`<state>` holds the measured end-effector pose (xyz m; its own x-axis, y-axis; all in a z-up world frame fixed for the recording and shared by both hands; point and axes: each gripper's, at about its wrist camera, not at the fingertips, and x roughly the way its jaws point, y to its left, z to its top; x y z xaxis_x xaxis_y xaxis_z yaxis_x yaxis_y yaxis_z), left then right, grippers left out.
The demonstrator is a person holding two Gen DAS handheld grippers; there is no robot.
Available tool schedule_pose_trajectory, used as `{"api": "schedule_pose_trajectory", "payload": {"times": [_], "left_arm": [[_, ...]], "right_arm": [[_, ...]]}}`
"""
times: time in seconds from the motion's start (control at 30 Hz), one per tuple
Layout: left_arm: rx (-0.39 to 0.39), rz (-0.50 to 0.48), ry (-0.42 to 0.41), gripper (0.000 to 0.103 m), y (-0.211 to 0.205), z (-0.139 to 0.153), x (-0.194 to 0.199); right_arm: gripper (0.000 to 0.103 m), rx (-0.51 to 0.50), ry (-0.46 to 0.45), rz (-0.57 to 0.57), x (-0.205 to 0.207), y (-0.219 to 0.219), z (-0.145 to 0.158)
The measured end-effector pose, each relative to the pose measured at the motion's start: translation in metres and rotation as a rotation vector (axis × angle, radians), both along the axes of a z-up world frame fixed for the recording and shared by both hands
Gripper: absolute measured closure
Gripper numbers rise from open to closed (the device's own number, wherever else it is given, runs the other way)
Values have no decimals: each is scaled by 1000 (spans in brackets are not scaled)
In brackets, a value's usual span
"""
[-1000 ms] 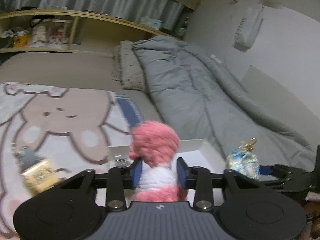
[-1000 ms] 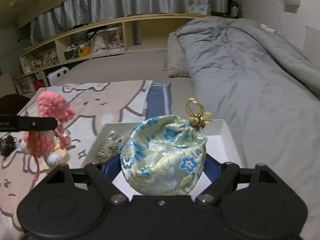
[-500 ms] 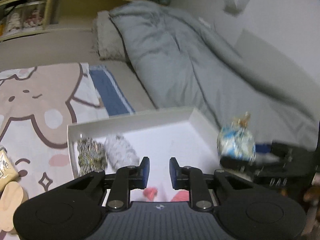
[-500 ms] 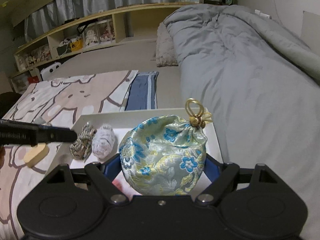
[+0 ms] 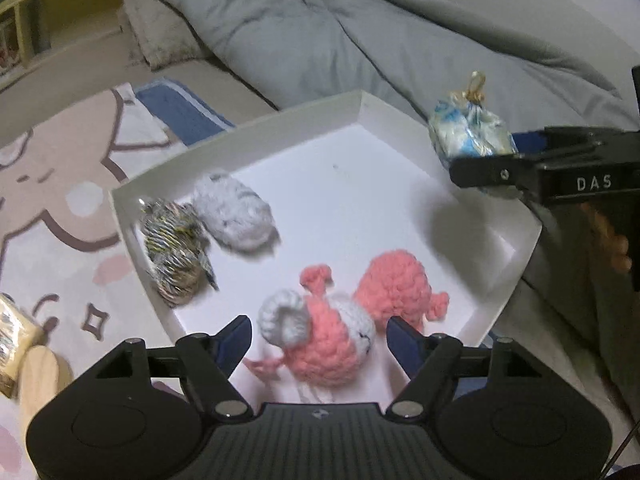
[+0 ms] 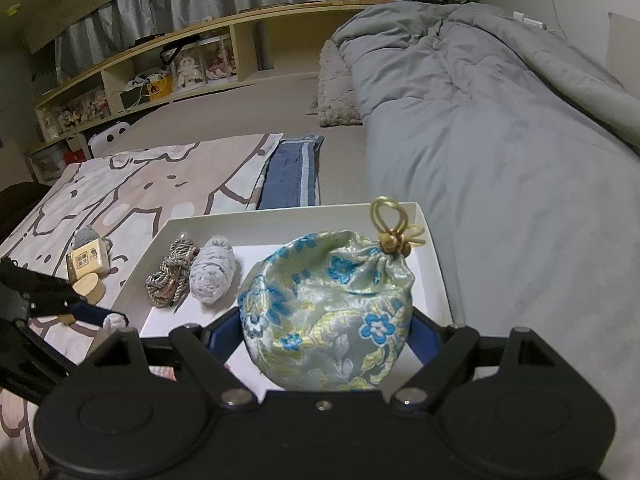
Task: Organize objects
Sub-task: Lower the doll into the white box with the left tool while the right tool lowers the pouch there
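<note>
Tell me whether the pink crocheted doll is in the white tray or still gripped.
In the white tray: pink crocheted doll lies on its floor between the open left tongs.

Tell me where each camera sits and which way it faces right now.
Left wrist: on the open left gripper, looking down into the white tray at the pink toy; the right gripper and a hand show at right.
Right wrist: on the right gripper, shut on the pouch, facing across the tray toward the shelves; the left gripper shows at left.
Shared: tray, pouch, rope bundle, grey toy.
</note>
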<state>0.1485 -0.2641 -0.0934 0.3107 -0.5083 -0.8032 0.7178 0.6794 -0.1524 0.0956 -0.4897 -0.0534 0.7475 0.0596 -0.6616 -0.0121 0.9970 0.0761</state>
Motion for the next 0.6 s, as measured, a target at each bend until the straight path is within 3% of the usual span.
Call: {"api": "schedule_pose_trajectory", "payload": {"times": [0.03, 0.13, 0.4, 0.6], "left_arm": [[-4, -3, 9, 30, -2, -3, 0], [8, -3, 18, 49, -12, -11, 1], [-38, -21, 1, 51, -33, -6, 5], [-115, 50, -9, 51, -45, 6, 29]], "right_arm": [[18, -2, 3, 3, 0, 0, -1], [18, -11, 13, 15, 1, 2, -3], [18, -12, 1, -2, 1, -11, 1], [18, -2, -28, -23, 4, -25, 7]]}}
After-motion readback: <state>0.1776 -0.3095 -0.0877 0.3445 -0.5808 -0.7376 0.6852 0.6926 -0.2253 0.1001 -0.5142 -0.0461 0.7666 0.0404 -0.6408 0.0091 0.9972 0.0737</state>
